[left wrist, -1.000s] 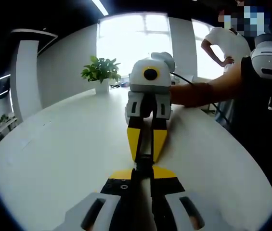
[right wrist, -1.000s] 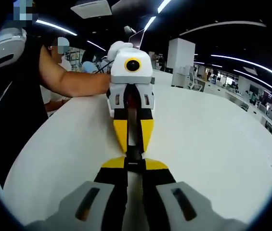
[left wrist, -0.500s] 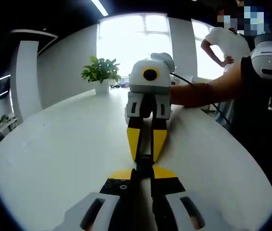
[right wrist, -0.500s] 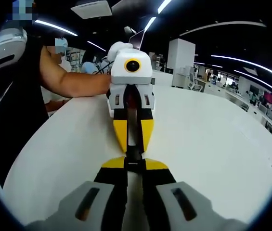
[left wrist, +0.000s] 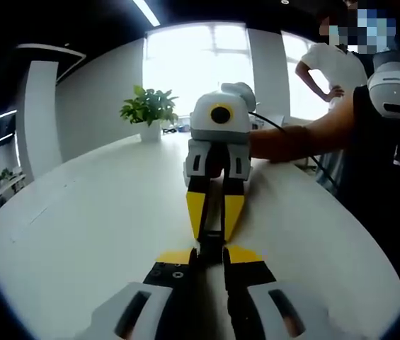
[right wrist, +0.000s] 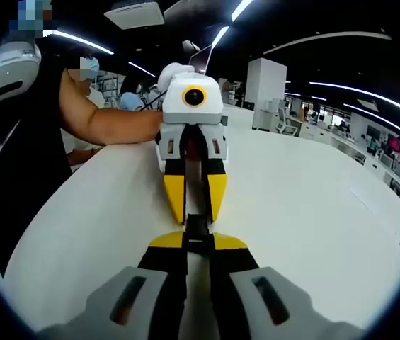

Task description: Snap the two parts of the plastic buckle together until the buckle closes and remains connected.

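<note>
Nose to nose over the white counter (left wrist: 100, 234): left tongs (left wrist: 210, 255) and right tongs (right wrist: 187, 242) held level, tips aimed straight at each other, almost meeting. Gripped from behind by a bare forearm (left wrist: 292, 138) reaching in over the counter edge.

Made of black fingers capped in yellow wedge tips, on glossy white rounded housings. Between the tips, a small black plastic buckle (right wrist: 197, 228), flat and narrow, raised off the smooth matte counter.

Right tongs pressed together on the buckle's near end. Left tongs drawn narrow around the far end; cannot tell whether actually pinching it. Buckle's join hidden by the yellow tips, so latched or not is hard to make out. Farther back, a leafy potted plant (left wrist: 148, 106).
</note>
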{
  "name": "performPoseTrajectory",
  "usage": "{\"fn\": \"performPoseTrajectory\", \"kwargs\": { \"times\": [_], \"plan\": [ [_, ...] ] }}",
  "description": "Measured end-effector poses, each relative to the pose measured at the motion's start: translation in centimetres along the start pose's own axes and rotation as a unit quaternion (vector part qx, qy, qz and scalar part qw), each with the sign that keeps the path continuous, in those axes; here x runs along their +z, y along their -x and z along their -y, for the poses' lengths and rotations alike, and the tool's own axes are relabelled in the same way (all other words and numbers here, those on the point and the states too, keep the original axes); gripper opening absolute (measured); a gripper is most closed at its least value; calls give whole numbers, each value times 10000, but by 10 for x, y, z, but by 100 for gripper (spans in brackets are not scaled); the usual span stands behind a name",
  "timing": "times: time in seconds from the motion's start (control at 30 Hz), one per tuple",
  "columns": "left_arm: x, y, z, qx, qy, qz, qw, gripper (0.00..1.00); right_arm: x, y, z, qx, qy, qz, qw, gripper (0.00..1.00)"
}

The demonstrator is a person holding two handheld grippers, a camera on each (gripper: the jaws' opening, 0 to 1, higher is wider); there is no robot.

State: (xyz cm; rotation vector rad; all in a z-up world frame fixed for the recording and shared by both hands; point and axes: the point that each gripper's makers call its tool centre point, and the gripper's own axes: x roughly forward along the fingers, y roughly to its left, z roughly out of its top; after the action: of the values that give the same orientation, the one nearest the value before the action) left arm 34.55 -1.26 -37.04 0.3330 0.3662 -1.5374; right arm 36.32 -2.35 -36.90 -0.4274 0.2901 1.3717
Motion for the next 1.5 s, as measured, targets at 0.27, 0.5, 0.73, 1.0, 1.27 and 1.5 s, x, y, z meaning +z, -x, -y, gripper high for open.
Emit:
{"fn": "performPoseTrajectory", "kwargs": {
  "times": [0.27, 0.5, 0.73, 1.0, 1.27, 1.5],
  "plan": [
    [3, -2, -7, 104, 25, 104, 9999, 48, 1, 0, -3, -10, -12, -7, 10000, 10],
    [12, -5, -14, 358, -82, 369, 9986, 89, 1, 1, -4, -39, -23, -11, 10000, 10],
    [17, -4, -17, 440, -42, 507, 9977, 99, 1, 0, -5, -68, -42, -32, 10000, 10],
    [25, 1, -27, 560, 325, 721, 9953, 99, 2, 0, 0, -144, -94, -56, 9998, 10],
    [24, 5, -41, 865, 214, 736, 9933, 99, 5, 3, 13, -365, -115, -67, 9992, 10],
    [29, 15, -59, 1285, 271, 881, 9874, 99, 11, 13, 37, -867, -218, 64, 9960, 10]
  ]
}}
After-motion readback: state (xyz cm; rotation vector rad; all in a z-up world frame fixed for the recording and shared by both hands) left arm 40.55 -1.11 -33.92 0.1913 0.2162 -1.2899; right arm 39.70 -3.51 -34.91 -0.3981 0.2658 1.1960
